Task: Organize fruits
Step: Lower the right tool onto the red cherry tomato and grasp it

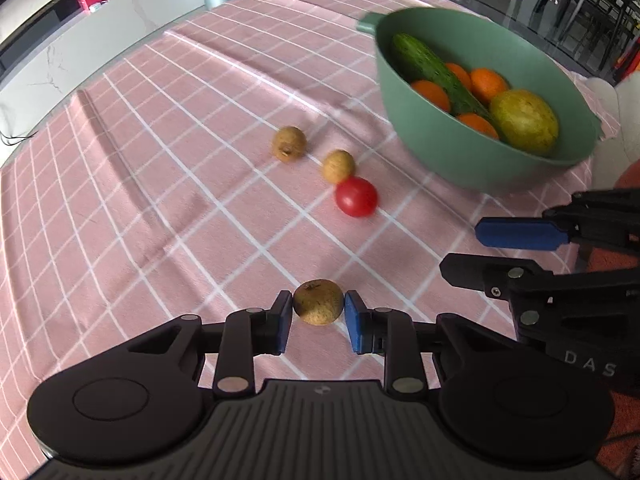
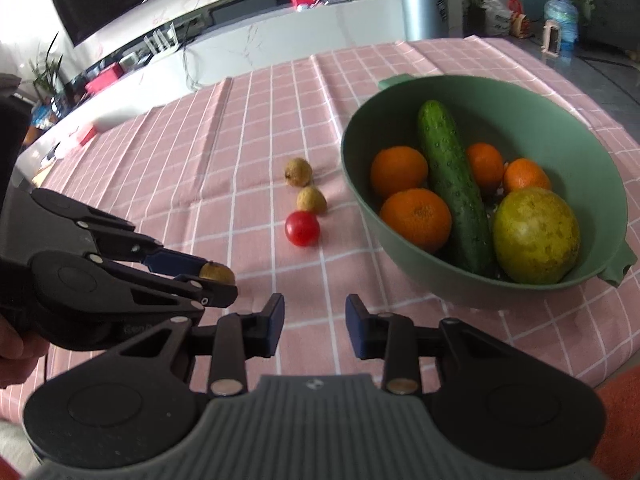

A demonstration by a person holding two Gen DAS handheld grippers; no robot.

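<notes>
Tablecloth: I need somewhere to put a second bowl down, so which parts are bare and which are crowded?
The pink checked tablecloth is bare across its far stretch and on the side away from the green bowl. It is crowded beside the bowl: two small brown fruits and a red tomato lie in a row there.

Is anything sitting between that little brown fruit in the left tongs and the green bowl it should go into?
Nothing visible blocks it. The left tongs are shut on the small round brown fruit. Bare pink checked tablecloth lies between it and the green plastic bowl. The red cherry tomato sits slightly left of that path.
</notes>
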